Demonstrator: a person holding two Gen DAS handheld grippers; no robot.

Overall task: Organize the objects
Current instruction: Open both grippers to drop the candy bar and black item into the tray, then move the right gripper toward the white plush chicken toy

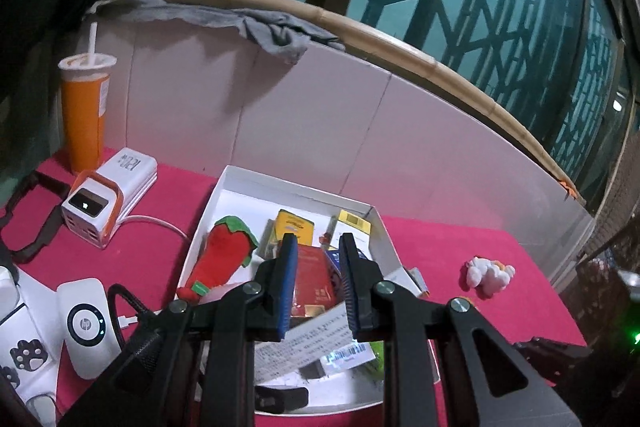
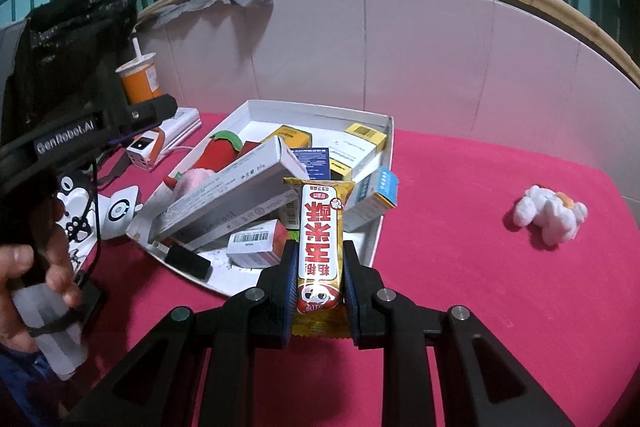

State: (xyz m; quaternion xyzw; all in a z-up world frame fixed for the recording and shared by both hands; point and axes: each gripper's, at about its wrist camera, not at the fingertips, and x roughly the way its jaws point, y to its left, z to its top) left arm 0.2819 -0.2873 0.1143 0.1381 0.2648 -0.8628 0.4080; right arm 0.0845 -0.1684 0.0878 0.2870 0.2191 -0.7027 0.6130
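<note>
A white cardboard box (image 1: 384, 227) (image 2: 382, 223) on the pink cloth holds several small cartons, a red strawberry plush (image 1: 224, 255) (image 2: 218, 149) and a long grey carton (image 2: 228, 195). My left gripper (image 1: 318, 247) hovers over the box with its jaws apart and nothing between them; a red carton (image 1: 316, 281) lies below. My right gripper (image 2: 318, 251) is shut on a yellow snack bar wrapper (image 2: 320, 235) with red Chinese print, held just in front of the box's near edge. A small white plush toy (image 1: 489, 274) (image 2: 550, 217) lies on the cloth to the right.
An orange drink cup with straw (image 1: 84, 107) (image 2: 140, 81), a white power bank (image 1: 108, 203), a white HP device (image 1: 86, 323) and cables crowd the left. A white curved wall (image 2: 440, 67) with a bamboo rim backs the table. A grey cloth (image 1: 276, 31) hangs over it.
</note>
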